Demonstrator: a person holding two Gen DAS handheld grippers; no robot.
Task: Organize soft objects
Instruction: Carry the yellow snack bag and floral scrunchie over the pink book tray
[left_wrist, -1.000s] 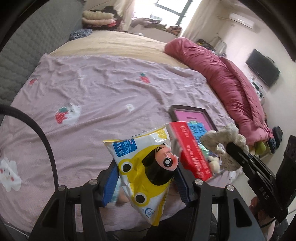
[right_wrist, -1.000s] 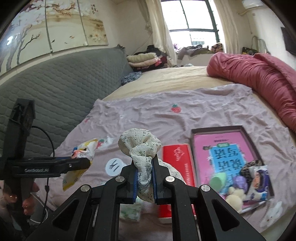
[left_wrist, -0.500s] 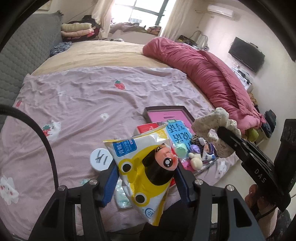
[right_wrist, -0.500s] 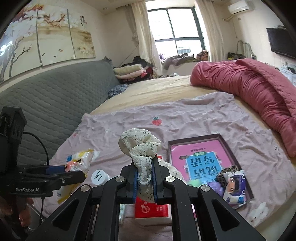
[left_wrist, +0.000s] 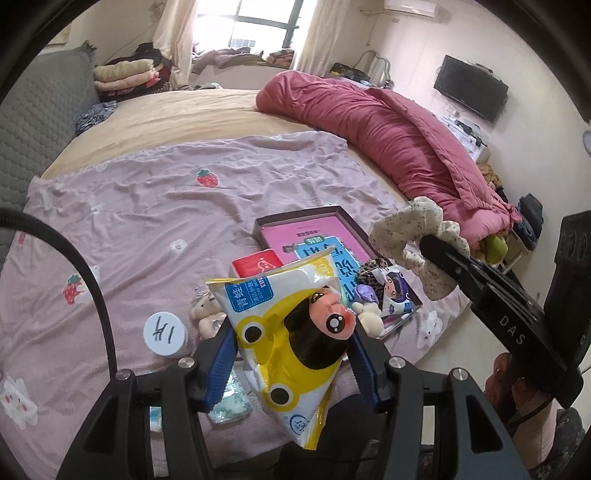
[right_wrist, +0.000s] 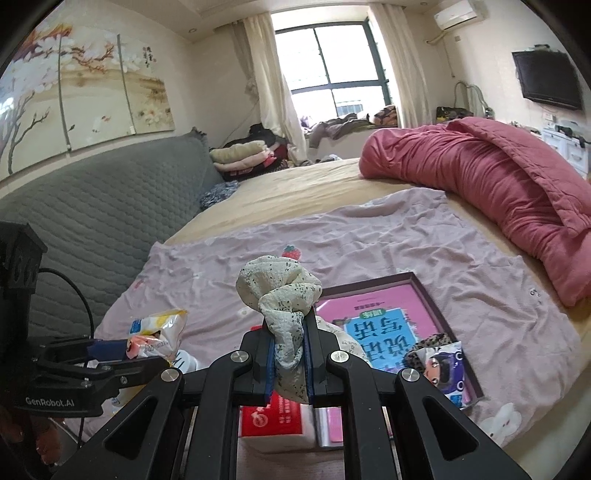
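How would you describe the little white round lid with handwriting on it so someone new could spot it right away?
Start at the lilac bedsheet covering the bed's near half, then find the red tissue pack beside the dark tray. The white round lid lies nearer and to the left, beside a small plush bear; it alone is a flat disc with black handwritten strokes.

Far half of pink sheet (left_wrist: 155, 206) bare, open passage. Near bed edge crowded: box lid (left_wrist: 314, 236), tissue pack (left_wrist: 256, 263), white jar (left_wrist: 164, 334). Red quilt (left_wrist: 391, 136) blocks right side.

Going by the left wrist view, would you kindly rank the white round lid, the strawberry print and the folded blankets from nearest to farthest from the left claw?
1. White round lid, just left of the left claw.
2. Strawberry print, mid-sheet.
3. Folded blankets, far back by the window.
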